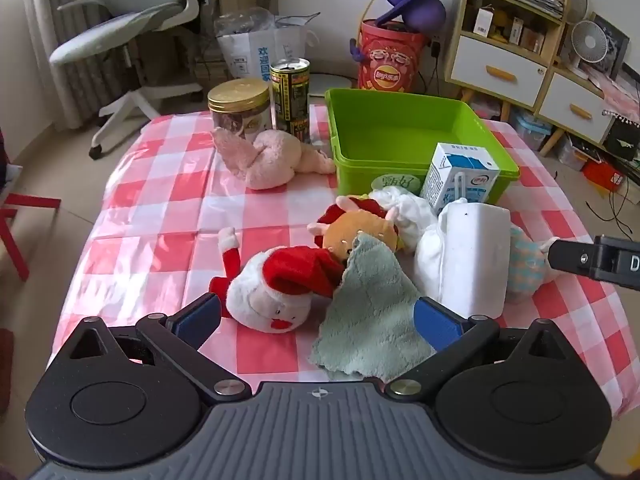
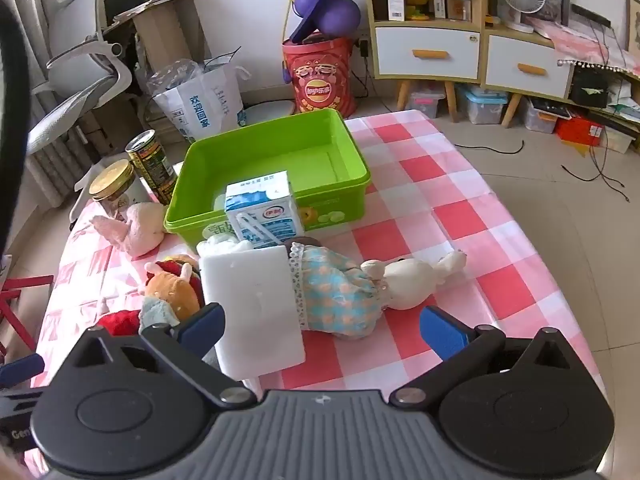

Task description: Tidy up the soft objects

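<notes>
My left gripper (image 1: 318, 322) hangs open above a Santa plush (image 1: 276, 288) and a grey-green cloth (image 1: 372, 320), touching neither. Behind them lie a burger-like plush (image 1: 356, 228) and a white cloth (image 1: 404, 204). A pink plush (image 1: 272, 160) lies further back on the left. My right gripper (image 2: 322, 330) is open over a white block (image 2: 256, 304) and a rabbit doll in a blue checked dress (image 2: 352, 292). The green bin (image 1: 404, 136) (image 2: 276, 160) stands empty at the back, with a milk carton (image 2: 262, 210) in front of it.
A gold-lidded jar (image 1: 240, 110) and a tall can (image 1: 290, 94) stand behind the pink plush. The checked tablecloth (image 2: 460, 216) is bare to the right of the bin. An office chair, bags and shelves stand on the floor beyond the table.
</notes>
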{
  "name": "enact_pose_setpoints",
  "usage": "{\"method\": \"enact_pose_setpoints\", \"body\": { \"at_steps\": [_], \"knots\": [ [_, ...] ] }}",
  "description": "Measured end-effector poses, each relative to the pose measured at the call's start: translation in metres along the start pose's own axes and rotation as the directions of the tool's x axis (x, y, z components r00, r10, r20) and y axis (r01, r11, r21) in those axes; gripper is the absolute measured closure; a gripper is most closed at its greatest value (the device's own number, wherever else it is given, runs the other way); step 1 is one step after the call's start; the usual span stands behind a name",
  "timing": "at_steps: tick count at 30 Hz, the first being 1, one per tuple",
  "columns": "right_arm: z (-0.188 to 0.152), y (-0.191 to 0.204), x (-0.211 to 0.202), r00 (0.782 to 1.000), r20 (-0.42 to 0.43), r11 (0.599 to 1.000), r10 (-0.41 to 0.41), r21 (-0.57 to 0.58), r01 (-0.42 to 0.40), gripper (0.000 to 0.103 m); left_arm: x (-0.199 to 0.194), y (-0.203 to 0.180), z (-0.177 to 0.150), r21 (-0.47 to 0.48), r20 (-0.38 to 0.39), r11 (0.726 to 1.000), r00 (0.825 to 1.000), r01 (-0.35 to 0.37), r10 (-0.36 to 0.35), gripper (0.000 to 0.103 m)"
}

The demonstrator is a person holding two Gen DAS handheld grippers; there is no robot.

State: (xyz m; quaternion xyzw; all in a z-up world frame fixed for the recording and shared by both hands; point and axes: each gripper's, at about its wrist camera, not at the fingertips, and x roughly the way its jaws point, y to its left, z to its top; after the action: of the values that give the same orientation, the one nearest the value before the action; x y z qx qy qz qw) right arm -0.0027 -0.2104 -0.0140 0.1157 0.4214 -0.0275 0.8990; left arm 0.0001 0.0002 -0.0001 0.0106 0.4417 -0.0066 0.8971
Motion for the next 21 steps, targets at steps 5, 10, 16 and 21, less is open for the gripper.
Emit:
{"method": "enact_pose_setpoints", "body": {
  "at_steps": [5,10,16,21],
  "knots": [
    [-0.0037,0.0050,-0.0006,1.000,0.005,1.000,-0.005,-0.018,0.005,0.021,0.0013,0.0032,0.0041,-0.018,-0.016,1.000,1.000,0.019,-0.019,0.005],
    [-0.0039,0.0029,-0.0053,1.000,0.006,1.000,0.010,-0.004,-0.010,0.021,-0.0013,0.0046,0.0020,-0.026,0.008,1.000,1.000,0.016,-0.016,0.005],
    [-0.0030,0.0064,-0.0015,1.000,-0.012,1.000,0.017,-0.013,-0.017,0.021,-0.0001,0.0011,0.0008,-0.022,0.013,1.000,1.000,0.009,-0.009,0.005],
    [-0.0024,0.0059,0.0003,1.000,-0.017,1.000,0.017,-0.012,-0.017,0.021,-0.0003,0.0019,0.0015,-0.022,0.015,1.000,1.000,0.010,-0.010,0.005]
  ]
}}
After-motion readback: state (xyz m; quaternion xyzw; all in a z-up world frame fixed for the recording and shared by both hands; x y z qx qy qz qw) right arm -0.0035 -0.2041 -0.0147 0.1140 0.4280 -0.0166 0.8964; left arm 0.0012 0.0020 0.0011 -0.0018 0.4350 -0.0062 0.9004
